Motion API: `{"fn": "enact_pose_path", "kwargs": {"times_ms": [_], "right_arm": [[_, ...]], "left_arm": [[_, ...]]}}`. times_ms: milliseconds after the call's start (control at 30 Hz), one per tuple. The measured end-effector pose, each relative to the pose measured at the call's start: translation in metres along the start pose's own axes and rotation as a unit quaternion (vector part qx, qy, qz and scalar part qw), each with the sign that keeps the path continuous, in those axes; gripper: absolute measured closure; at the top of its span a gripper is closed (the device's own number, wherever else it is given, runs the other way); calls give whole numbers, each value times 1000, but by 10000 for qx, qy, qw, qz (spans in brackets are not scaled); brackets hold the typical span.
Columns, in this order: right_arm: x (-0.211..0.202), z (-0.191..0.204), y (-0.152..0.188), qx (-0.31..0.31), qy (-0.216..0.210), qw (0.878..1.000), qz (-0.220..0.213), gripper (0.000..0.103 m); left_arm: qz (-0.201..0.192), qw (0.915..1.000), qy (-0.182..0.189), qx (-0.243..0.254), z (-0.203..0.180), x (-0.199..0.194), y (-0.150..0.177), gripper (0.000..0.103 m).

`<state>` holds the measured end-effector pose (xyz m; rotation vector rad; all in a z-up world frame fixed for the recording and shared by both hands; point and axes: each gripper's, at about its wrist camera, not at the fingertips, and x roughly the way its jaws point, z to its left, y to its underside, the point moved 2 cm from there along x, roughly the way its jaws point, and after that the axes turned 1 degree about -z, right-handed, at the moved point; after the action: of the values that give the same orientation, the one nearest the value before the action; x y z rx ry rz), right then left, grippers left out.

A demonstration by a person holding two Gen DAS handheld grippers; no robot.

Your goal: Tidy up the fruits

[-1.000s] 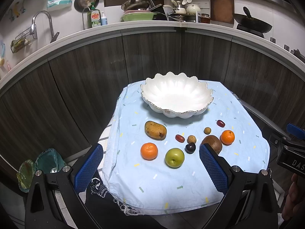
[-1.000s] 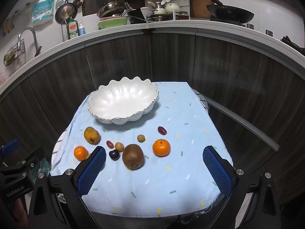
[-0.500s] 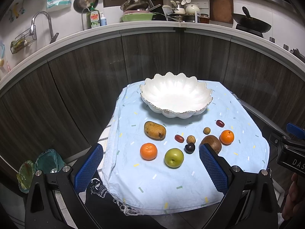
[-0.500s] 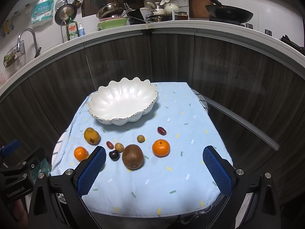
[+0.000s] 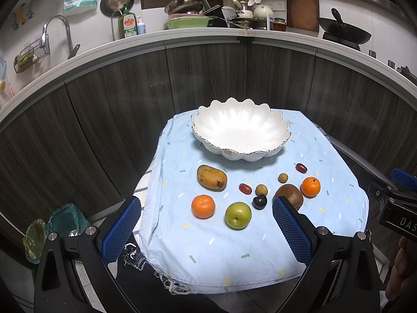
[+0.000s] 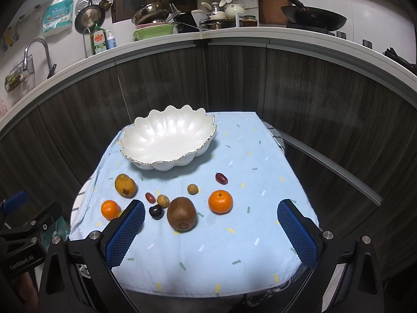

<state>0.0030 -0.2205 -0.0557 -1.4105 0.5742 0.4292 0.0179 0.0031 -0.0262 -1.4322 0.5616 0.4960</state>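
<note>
Two grippers in the air at the near edge of a small table, both spread wide with nothing between the blue pads: left gripper [image 5: 207,229] in front of the left half of the fruit, right gripper [image 6: 211,230] in front of the right half. Light blue tablecloth [image 5: 234,250] with small coloured flecks covers the table, hem hanging over the near edge. Nearest fruit, seen from the left wrist: green apple [image 5: 238,215], with an orange [image 5: 203,206] just to its left, apart from it. Dark plum [image 5: 259,201] just right of the apple. Kiwi [image 6: 181,214] right of the plum, partly hidden behind the left gripper's right pad in the left view, fully clear in the right view. Second orange [image 6: 220,201] just right of the kiwi, not touching. Next row back: mango [image 5: 211,177] on the left, a red grape [image 5: 245,188] in the middle, a small tan round fruit [image 5: 261,190] just beside it and close above the plum. Farther back, another small tan fruit [image 5: 282,178] and a second red grape [image 5: 301,168], well apart from each other. All fruit lies loose on the cloth. Beyond it, white scalloped bowl [image 5: 241,130] with a thin gold rim, upright at the far side of the table, nothing inside. Behind that, dark wood-grain cabinet fronts [image 5: 208,78] under a pale counter crowded with kitchenware.
</note>
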Motion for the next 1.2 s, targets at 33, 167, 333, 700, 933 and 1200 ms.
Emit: {"fn": "enact_pose_path", "kwargs": {"times_ms": [33, 167, 333, 700, 933, 1200], "right_arm": [[0, 0, 0, 0, 2, 10000, -3, 0], [0, 0, 0, 0, 1, 10000, 5, 0], [1, 0, 0, -4, -3, 10000, 0, 0], [1, -1, 1, 28, -12, 10000, 50, 0], [3, -1, 2, 35, -14, 10000, 66, 0], [8, 2, 2, 28, -27, 9999, 106, 0]], "left_arm": [[-1, 10000, -1, -5, 0, 0, 0, 0], [2, 10000, -3, -8, 0, 0, 0, 0], [-1, 10000, -1, -7, 0, 0, 0, 0], [3, 10000, -3, -4, 0, 0, 0, 0], [9, 10000, -6, -7, 0, 0, 0, 0], [44, 10000, -12, -12, 2, 1, 2, 0]]}}
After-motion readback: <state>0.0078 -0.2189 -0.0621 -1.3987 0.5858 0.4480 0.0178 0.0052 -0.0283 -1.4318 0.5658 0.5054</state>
